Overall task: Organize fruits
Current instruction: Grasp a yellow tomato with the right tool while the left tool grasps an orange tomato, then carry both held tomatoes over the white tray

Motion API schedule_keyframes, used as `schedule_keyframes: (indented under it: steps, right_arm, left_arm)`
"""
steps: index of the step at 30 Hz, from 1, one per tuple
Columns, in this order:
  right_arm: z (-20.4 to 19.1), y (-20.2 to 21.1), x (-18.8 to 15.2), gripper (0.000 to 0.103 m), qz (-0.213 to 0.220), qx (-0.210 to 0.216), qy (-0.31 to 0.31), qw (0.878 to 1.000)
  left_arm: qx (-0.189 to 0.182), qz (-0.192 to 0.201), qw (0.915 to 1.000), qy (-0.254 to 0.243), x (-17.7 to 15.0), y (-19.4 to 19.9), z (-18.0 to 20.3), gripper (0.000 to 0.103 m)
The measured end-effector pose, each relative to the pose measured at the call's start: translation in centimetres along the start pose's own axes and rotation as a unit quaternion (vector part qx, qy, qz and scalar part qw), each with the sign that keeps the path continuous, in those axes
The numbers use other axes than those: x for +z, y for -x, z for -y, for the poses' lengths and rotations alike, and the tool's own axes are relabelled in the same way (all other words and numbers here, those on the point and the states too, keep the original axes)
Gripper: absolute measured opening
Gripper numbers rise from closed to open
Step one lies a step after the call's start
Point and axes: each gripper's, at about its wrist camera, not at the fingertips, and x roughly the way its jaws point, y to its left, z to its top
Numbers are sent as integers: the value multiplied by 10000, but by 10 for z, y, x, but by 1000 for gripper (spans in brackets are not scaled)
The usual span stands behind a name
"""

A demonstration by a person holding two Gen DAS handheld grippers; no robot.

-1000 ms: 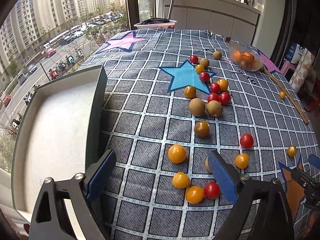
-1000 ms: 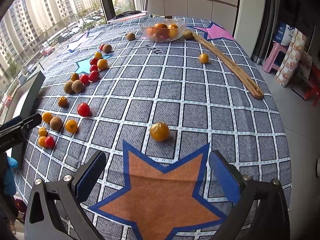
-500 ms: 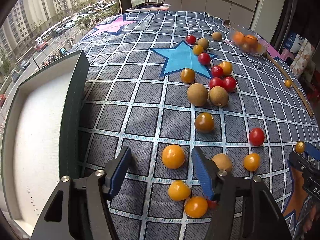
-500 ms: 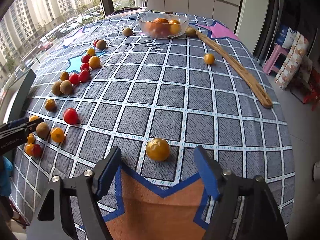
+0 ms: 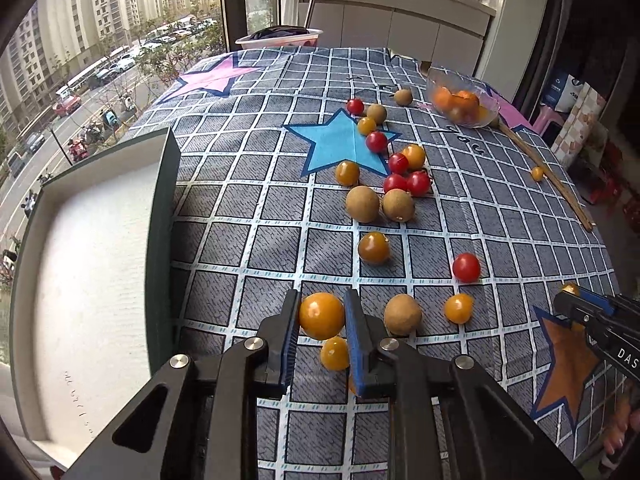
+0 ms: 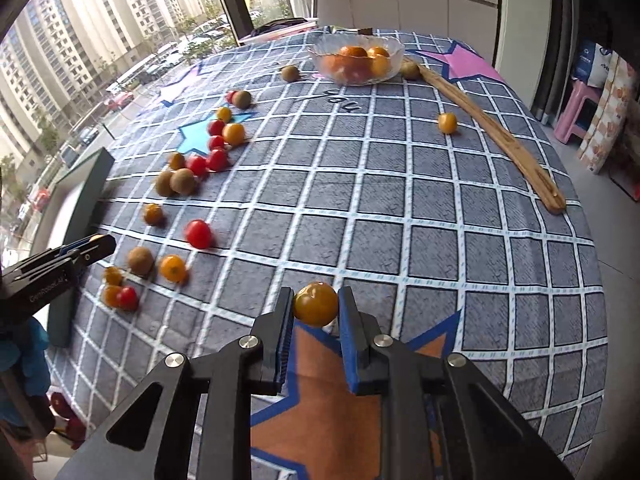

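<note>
Small yellow, red and brown fruits lie scattered on a grey checked cloth (image 5: pixel 256 184). In the left wrist view my left gripper (image 5: pixel 322 314) has its jaws closing onto a yellow-orange tomato (image 5: pixel 321 316), and the blue pads (image 5: pixel 354 320) press both its sides. My right gripper (image 6: pixel 316 308) likewise closes on a darker yellow tomato (image 6: pixel 316 305) over the tip of the orange star (image 6: pixel 320 392). Each gripper also shows at the edge of the other's view, the right gripper (image 5: pixel 568 304) and the left gripper (image 6: pixel 98 246).
A green-walled box (image 5: pixel 162 240) with a white inside stands at the cloth's left edge. A glass bowl (image 6: pixel 394 46) of oranges sits at the far end, a long wooden stick (image 6: pixel 500 136) beside it. Brown fruit (image 5: pixel 402 314) and tomatoes (image 5: pixel 458 308) lie close to the left gripper.
Both grippers went from wide open to shut, each onto a yellow tomato. The left one also moved forward to its tomato.
</note>
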Motion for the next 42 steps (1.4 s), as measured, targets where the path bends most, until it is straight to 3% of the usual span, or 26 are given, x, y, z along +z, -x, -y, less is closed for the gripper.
schedule_keyframes:
  steps: [6,13,20,24,34,39,42]
  right_arm:
    - [-34,10,5,24,-40,314,241,9992]
    - [-108,8,18,24,-176,914,782,9926]
    - [-203,-12,32,24,-494,1507,1385,9776]
    - [-254,-27,32,24,-634,1645,1800,9677]
    - [-329,-74,31,24,-1101,1534,2432,9514]
    - [-324,-98,24,24,-1443,1183,2431,9519]
    - [-318,-98,23,24,-1409,1076,2482,9524]
  left_arm:
    - [56,245,9997,78,-7,33,-23,23]
    - [491,317,9975,401,-23,55,-83,23]
    - [1022,128,9905,915,-48,52,-151,23]
    - [1080,-39,9867,1217,-61,46,-178,23]
    - [1151,-158,9845,1313,-71,36,-192,23]
    - [1129,-129,9859,1225,-71,36,-192,23]
    - [1075,-140,9873,1161,-72,37,-191,23]
